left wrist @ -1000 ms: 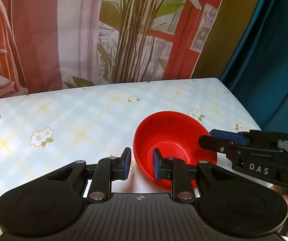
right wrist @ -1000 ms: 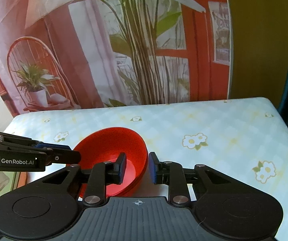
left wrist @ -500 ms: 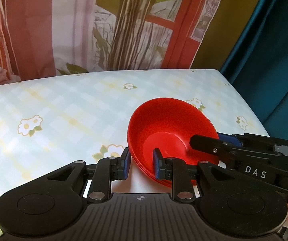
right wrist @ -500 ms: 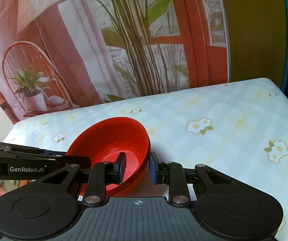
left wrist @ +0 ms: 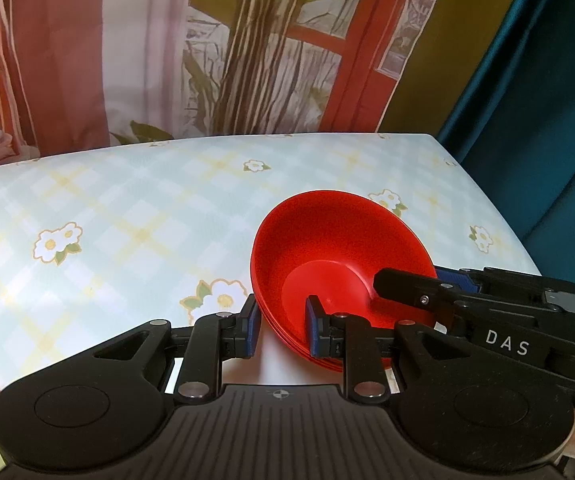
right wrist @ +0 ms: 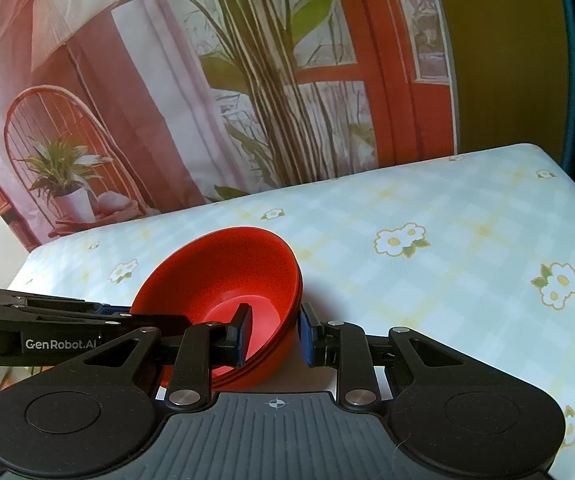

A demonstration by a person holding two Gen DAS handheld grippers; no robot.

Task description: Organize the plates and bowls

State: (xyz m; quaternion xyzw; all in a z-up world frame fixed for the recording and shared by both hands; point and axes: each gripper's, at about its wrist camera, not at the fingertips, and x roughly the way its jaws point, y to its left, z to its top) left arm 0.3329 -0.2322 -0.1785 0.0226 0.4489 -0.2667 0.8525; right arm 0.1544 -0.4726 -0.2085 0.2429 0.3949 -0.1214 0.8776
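Floral tablecloth (left wrist: 135, 216), both hand-held grippers (left wrist: 279, 326) clamping red bowls (left wrist: 339, 256)

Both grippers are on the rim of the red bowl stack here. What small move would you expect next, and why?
Probably a short joint lowering to seat the stack of red bowls level on the flowered tablecloth. The left gripper and right gripper each pinch opposite sides of the rim, one finger inside and one outside, and the stack tilts toward the cameras. Whether its base already touches the cloth cannot be told.

My left wrist view looks steeply down, close over the table (left wrist: 127, 200); the bowls (left wrist: 339, 248) sit lower right. My right wrist view shares them (right wrist: 223, 272), lower left, equally near.
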